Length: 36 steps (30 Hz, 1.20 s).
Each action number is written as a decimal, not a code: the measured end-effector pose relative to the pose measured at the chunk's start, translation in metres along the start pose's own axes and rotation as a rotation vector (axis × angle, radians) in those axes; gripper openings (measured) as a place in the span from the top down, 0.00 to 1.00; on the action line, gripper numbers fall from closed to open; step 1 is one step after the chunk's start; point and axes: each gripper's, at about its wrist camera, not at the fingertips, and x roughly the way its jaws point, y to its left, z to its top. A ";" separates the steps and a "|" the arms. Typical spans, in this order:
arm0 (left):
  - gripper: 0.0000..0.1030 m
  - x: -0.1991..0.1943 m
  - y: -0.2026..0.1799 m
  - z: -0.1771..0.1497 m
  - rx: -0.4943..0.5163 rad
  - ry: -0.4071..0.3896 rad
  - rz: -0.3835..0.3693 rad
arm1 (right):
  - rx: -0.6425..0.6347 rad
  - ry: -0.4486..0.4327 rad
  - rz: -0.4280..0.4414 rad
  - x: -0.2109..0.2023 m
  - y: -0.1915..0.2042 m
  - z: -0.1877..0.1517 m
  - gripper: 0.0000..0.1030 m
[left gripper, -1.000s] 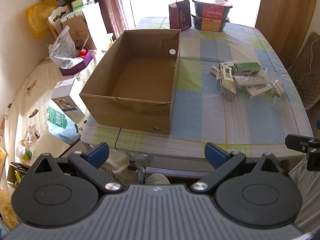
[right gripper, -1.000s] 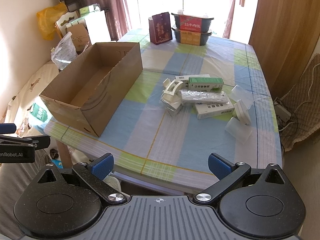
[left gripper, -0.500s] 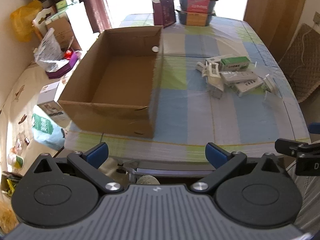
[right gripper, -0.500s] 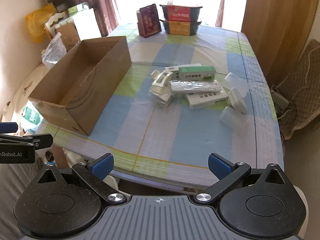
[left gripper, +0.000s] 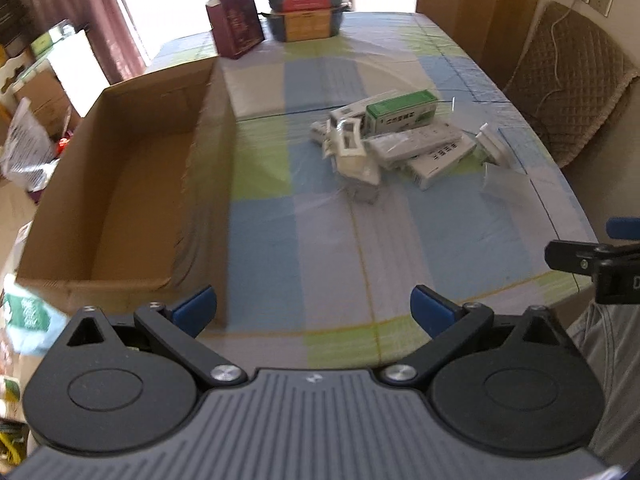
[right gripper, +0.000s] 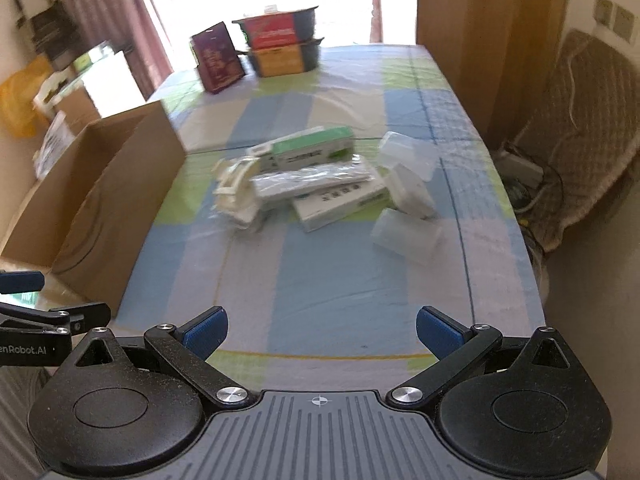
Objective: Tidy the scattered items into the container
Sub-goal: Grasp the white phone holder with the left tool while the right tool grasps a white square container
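Observation:
An empty brown cardboard box stands on the left of the checked table. To its right lies a pile of small items: a green-and-white carton, a wrapped remote control, a white carton, white plastic pieces and clear plastic cases. My left gripper is open over the table's near edge, empty, well short of the pile. My right gripper is open too, empty, also at the near edge.
A maroon bag and two stacked food containers stand at the table's far end. A padded chair is on the right. Boxes and bags crowd the floor left of the table.
Both grippers have moved forward and to the right, nearer the table; the pile now looks larger and the box has slid leftward in both views. Nothing was grasped.

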 end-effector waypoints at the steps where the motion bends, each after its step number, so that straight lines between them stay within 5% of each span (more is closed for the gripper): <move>1: 0.02 0.006 -0.001 0.003 0.004 0.001 -0.003 | 0.016 0.001 -0.005 0.003 -0.006 0.001 0.00; 16: 0.17 0.102 -0.008 0.073 0.058 0.051 -0.051 | 0.097 0.001 -0.081 0.076 -0.065 0.049 0.00; 36: 0.37 0.219 -0.011 0.146 0.065 0.134 -0.074 | 0.143 -0.013 -0.030 0.137 -0.098 0.084 0.00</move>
